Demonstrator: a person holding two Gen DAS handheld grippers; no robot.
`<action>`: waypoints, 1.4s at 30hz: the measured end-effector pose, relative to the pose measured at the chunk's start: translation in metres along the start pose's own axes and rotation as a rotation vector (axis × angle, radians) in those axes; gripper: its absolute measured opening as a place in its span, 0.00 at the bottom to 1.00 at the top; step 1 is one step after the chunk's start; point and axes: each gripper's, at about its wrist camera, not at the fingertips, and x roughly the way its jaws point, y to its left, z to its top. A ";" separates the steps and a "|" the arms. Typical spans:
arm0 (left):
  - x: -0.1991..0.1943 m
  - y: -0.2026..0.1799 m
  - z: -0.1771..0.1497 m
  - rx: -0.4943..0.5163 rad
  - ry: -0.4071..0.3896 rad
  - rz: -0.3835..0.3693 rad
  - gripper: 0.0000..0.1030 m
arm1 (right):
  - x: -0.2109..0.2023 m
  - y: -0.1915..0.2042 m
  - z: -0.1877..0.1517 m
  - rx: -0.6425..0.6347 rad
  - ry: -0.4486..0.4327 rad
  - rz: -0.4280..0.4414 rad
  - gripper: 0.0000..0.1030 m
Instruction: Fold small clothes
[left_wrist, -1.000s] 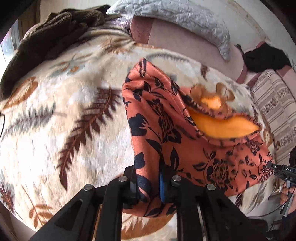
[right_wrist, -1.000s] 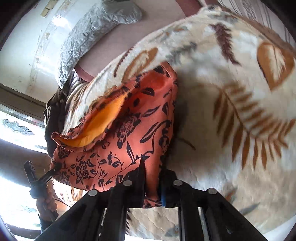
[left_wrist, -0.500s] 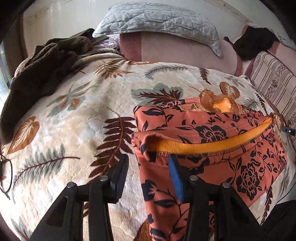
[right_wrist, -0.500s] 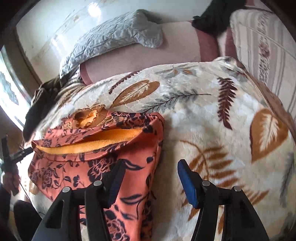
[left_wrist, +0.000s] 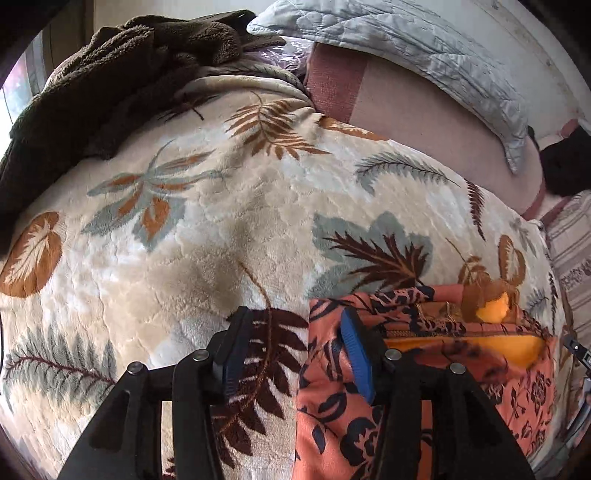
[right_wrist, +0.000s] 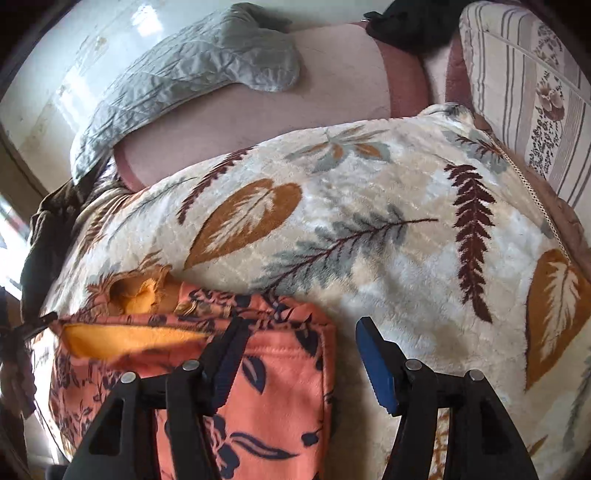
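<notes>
An orange garment with a dark floral print (left_wrist: 424, 369) lies folded on the leaf-patterned cream blanket (left_wrist: 221, 229), its yellow-orange lining showing along one edge. My left gripper (left_wrist: 291, 354) is open and empty over the garment's left edge, its right finger above the cloth. In the right wrist view the same garment (right_wrist: 266, 376) lies at the lower left. My right gripper (right_wrist: 299, 358) is open and empty over the garment's right edge, its left finger above the cloth.
A dark brown fleece (left_wrist: 103, 85) is piled at the back left of the blanket. A grey quilted pillow (left_wrist: 406, 48) lies on a pink bolster (right_wrist: 295, 96) at the back. A striped floral cushion (right_wrist: 532, 85) and a black cloth (left_wrist: 569, 162) sit at the right.
Both grippers held the garment's edges shut one second ago. They laid the fold down, opened and let go. Now both have drawn back a little, wider open.
</notes>
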 end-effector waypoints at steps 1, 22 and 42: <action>-0.005 0.000 -0.007 0.021 -0.014 -0.002 0.54 | -0.005 0.003 -0.009 -0.007 -0.003 0.009 0.64; -0.037 0.037 -0.040 0.039 -0.154 -0.036 0.64 | 0.005 -0.024 -0.029 0.059 -0.022 0.063 0.66; -0.004 -0.029 -0.006 0.197 -0.152 -0.013 0.07 | -0.018 0.022 0.005 -0.090 -0.130 -0.094 0.06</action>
